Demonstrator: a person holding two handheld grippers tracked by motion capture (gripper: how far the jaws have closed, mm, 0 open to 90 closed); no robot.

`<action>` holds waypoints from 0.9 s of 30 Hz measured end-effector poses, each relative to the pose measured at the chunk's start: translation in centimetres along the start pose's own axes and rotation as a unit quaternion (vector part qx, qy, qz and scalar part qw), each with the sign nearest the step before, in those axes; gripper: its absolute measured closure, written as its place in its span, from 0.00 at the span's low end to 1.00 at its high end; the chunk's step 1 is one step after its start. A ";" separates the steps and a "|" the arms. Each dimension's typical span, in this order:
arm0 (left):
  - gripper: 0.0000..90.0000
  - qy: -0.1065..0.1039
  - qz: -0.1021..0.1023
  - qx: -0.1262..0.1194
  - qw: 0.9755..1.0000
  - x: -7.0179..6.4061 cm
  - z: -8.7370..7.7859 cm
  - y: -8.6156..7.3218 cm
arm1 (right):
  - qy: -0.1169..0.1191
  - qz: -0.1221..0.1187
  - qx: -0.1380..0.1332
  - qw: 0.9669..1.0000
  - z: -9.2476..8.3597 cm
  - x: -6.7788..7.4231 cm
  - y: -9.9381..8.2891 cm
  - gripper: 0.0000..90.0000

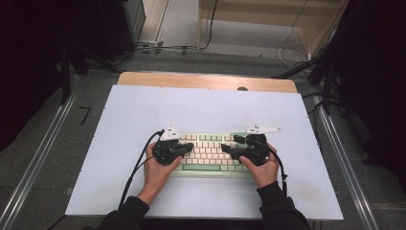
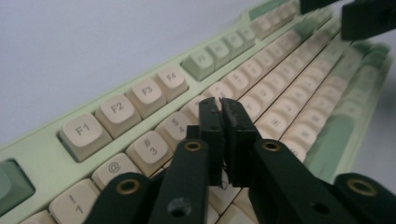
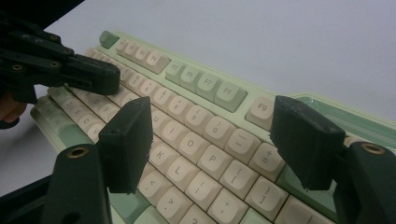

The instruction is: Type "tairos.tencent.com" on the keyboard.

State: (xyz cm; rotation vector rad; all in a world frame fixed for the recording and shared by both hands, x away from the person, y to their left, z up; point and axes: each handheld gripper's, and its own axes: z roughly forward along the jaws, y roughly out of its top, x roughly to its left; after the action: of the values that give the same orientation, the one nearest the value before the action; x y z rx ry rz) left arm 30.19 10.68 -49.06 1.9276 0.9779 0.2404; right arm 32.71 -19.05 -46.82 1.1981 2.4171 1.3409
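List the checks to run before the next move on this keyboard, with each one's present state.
1. Pale green keyboard with cream keycaps lies flat on the white table mat: ok.
2. Left gripper shut, nothing between its jaws: ok.
3. Left gripper tip over the number row: ok; touching a key: cannot tell.
4. Right gripper open above the letter keys: ok.
5. The two grippers apart from each other: ok.
6. Cables off the keys: ok.

The keyboard (image 1: 208, 152) is lying at the near middle of the table (image 1: 134, 115), whose white surface is stretching bare behind and to both sides. The 2 hand-held grippers are crowding the keys: the left hand-held gripper (image 1: 187, 149) and right hand-held gripper (image 1: 229, 147) are standing near each other, leaving a narrow gap.
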 end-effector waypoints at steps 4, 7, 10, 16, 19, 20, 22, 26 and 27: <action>0.82 -0.033 -0.022 -0.049 0.998 0.2 -1.6 0.5 | 0.000 0.001 -0.001 1.000 -0.1 0.0 0.0 0.32; 0.72 -0.046 -0.034 -0.070 0.996 0.4 -2.5 0.6 | -0.001 0.000 0.001 1.000 0.0 0.0 0.0 0.32; 0.65 -0.052 -0.049 -0.081 0.994 0.8 -3.3 0.3 | -0.001 -0.001 0.000 1.000 0.0 0.0 0.0 0.32; 0.56 -0.047 -0.063 -0.085 0.993 1.5 -4.5 -0.6 | -0.001 -0.001 -0.002 1.000 -0.1 0.0 0.0 0.32; 0.54 -0.046 -0.068 -0.089 0.993 1.7 -5.3 -1.1 | -0.001 -0.002 -0.001 1.000 -0.1 0.1 0.0 0.32; 0.53 -0.045 -0.068 -0.091 0.992 1.8 -5.6 -1.2 | -0.001 -0.002 0.000 1.000 -0.1 0.0 0.0 0.32; 0.51 -0.035 -0.067 -0.096 0.993 2.0 -6.0 -1.5 | 0.000 -0.004 -0.001 1.000 -0.1 0.1 0.0 0.34; 0.51 -0.020 -0.061 -0.105 0.992 2.0 -6.9 -2.2 | 0.005 -0.011 -0.002 1.000 -0.1 0.2 -0.1 0.45; 0.51 -0.016 -0.061 -0.107 0.992 2.0 -7.2 -2.4 | 0.008 -0.014 -0.002 1.000 -0.1 0.2 -0.1 0.49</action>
State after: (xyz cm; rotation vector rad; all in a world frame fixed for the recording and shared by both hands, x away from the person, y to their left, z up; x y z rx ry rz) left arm 26.50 17.37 -47.45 1.6659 1.0032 0.2327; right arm 32.43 -18.99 -46.82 1.1532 2.4325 1.3514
